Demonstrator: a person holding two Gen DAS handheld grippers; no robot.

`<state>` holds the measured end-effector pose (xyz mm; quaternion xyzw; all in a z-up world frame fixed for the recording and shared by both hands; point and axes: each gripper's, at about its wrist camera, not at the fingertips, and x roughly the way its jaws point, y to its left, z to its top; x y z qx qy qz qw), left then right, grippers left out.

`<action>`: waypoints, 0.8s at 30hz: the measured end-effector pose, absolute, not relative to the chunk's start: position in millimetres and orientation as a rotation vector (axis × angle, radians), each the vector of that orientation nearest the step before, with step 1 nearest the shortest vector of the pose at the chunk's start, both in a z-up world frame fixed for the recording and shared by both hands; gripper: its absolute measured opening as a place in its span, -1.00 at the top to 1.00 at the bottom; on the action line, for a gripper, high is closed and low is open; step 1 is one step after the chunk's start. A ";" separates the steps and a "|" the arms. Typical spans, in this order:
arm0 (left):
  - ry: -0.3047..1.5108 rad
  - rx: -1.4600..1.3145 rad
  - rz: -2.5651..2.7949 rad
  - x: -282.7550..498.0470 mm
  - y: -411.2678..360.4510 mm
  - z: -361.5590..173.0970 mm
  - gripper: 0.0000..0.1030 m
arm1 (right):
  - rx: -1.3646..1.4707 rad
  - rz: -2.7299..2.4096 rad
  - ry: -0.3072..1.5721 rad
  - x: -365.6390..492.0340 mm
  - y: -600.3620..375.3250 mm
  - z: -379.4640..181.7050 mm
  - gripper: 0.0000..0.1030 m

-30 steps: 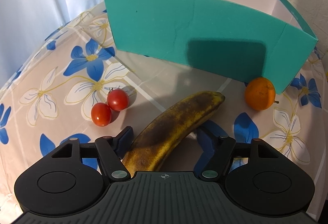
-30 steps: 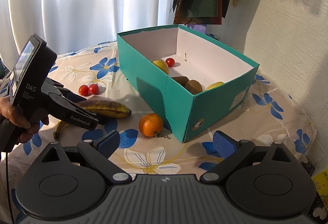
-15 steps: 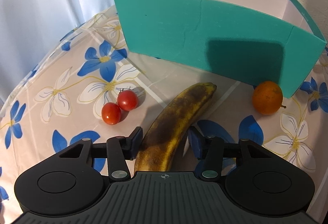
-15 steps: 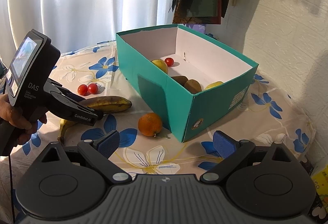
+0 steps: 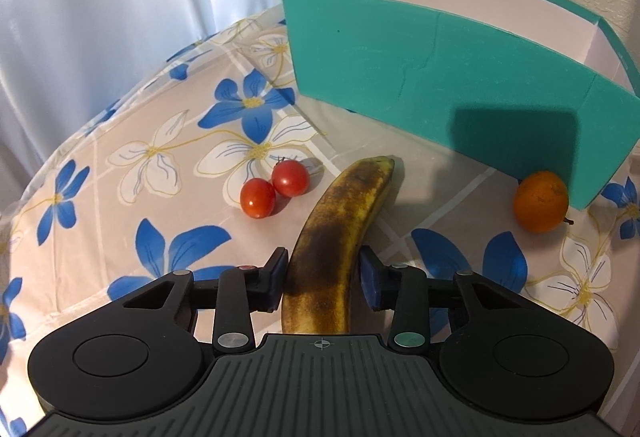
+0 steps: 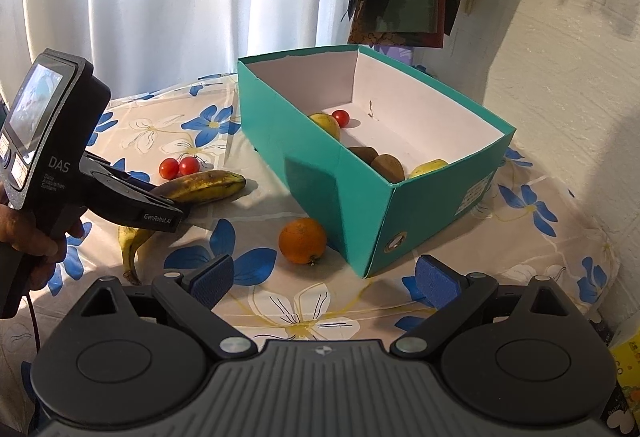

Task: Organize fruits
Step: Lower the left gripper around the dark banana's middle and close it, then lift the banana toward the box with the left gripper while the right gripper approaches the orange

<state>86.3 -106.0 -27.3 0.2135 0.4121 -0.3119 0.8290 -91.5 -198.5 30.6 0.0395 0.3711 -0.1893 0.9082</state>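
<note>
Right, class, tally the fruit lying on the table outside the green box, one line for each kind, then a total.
Tomatoes: 2
Banana: 1
Orange: 1
Total: 4

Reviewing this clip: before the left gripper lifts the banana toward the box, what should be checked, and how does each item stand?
1. Banana sits between the left gripper pads: ok.
2. Pads firmly clamped on the banana: cannot tell; a slim gap shows at the right pad.
3. Two tomatoes lie apart from the banana: ok.
4. Box is open on top, with bare floor left: ok.
5. Right gripper is open, empty and off the path: ok.
6. Orange stays out of the lift: ok, it lies beside the box corner.
</note>
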 end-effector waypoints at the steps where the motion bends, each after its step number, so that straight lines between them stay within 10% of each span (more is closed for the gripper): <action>1: 0.878 0.446 -0.653 85.6 -104.4 -26.5 0.20 | 0.082 -0.386 0.767 -91.1 -197.8 30.0 -0.87; 24: 0.845 0.301 -0.490 51.2 -46.1 22.9 0.23 | 0.053 -0.326 0.792 -65.9 -191.4 12.1 -0.60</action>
